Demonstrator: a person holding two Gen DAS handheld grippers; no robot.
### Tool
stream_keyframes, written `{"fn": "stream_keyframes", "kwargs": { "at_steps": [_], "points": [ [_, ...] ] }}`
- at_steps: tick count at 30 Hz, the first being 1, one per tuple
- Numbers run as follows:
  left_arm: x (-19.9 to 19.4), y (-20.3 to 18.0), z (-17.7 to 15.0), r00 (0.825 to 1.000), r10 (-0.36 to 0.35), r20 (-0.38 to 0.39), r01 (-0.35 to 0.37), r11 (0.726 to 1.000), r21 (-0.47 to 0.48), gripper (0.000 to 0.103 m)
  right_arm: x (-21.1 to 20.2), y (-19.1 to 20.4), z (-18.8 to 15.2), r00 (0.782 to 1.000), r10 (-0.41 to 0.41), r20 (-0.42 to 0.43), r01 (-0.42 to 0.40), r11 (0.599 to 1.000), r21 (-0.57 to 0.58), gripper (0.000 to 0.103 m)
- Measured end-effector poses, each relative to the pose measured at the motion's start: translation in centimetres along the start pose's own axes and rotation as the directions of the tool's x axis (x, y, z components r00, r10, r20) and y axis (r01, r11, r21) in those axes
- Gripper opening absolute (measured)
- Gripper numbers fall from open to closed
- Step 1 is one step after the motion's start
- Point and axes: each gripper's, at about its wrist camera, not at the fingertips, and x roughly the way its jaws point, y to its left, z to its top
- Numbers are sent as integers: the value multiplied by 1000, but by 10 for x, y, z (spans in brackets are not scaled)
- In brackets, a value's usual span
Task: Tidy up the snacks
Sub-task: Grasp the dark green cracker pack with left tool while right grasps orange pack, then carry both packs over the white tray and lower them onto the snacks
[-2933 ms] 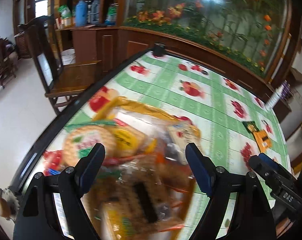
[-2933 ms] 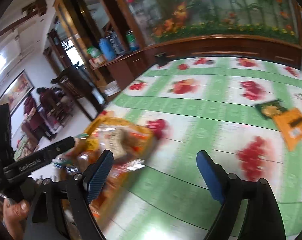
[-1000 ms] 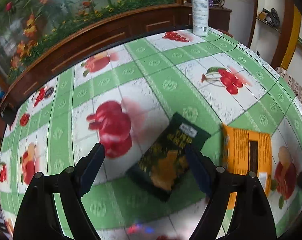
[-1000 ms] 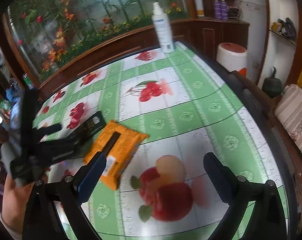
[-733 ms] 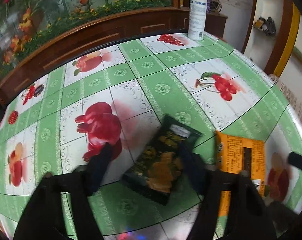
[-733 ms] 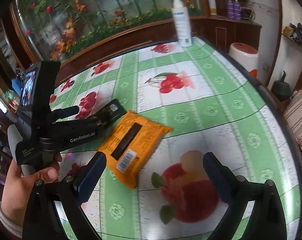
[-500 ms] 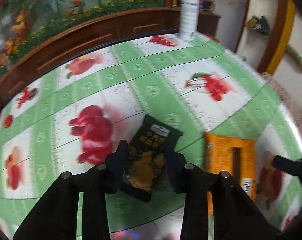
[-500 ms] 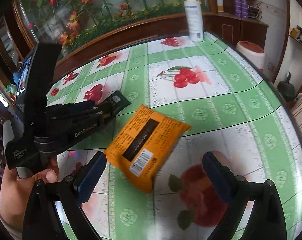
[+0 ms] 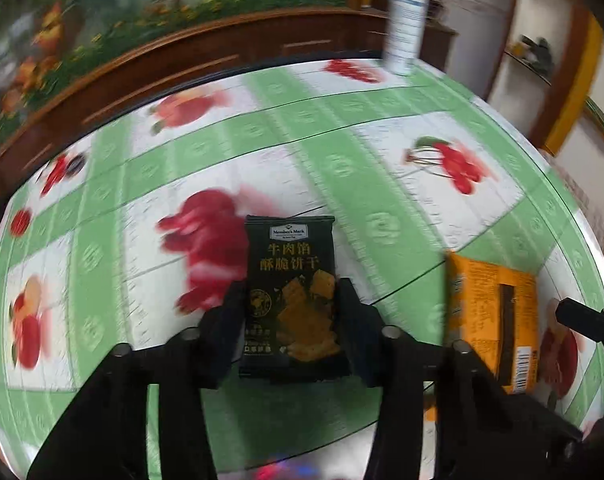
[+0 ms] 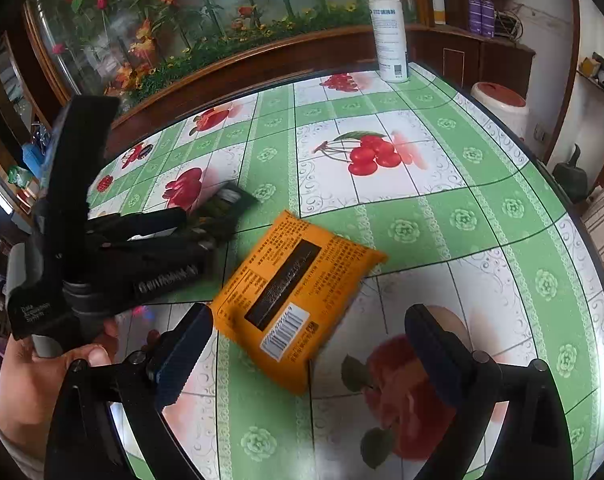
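The left gripper (image 9: pixel 292 316) had its fingers clamped on the sides of a dark green biscuit packet (image 9: pixel 292 292), just left of the orange snack packet (image 10: pixel 298 294) lying flat on the counter (image 10: pixel 481 216). The right gripper (image 10: pixel 305 354) hovered over that orange packet, fingers wide apart and clear of it. A white spray bottle (image 10: pixel 387 36) stood at the counter's far edge, well beyond it.

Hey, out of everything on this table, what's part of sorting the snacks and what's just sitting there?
Snack job:
- dark green cracker packet, clamped in the left gripper
- orange snack packet, lying ahead of the open right gripper

Just lying about:
- white spray bottle
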Motion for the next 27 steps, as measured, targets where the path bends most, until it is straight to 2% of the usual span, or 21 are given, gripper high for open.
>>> {"fn": "stream_keyframes", "kwargs": {
  "at_steps": [2, 8, 11, 14, 15, 17, 18, 19, 23, 27],
  "points": [
    [-4, 8, -7, 999, 41, -2, -41, 999, -26, 43, 4, 1, 3, 1000, -8, 0, 8, 1000, 9, 97],
    [-19, 33, -34, 996, 84, 0, -83, 985, -152, 43, 29, 17, 12, 998, -35, -47, 37, 999, 28, 97],
    [-26, 36, -47, 995, 99, -2, -98, 979, -181, 43, 39, 30, 12, 994, -107, -38, 107, 994, -5, 101],
    [-32, 37, -55, 995, 98, 1, -96, 976, -194, 43, 46, 42, 8, 984, -177, -23, 175, 981, -90, 99],
    [-33, 36, -57, 995, 98, 3, -95, 976, -197, 43, 44, 43, 5, 985, -170, -16, 167, 980, -106, 98],
    [-37, 37, -64, 995, 102, 5, -98, 973, -208, 43, 36, 42, 0, 988, -157, -9, 154, 979, -132, 88],
    [-39, 37, -67, 995, 100, 7, -96, 973, -212, 43, 33, 40, -1, 989, -145, -10, 142, 980, -142, 77],
    [-41, 36, -70, 995, 100, 9, -96, 972, -213, 43, 29, 38, -4, 991, -134, -13, 130, 979, -157, 74],
    [-53, 30, -87, 995, 92, 23, -85, 972, -221, 43, 15, 32, -19, 998, -62, -18, 57, 979, -194, 74],
    [-64, 25, -104, 997, 67, 43, -55, 969, -241, 42, -4, 24, -33, 1000, 5, -9, -6, 986, -167, 74]
  ]
}}
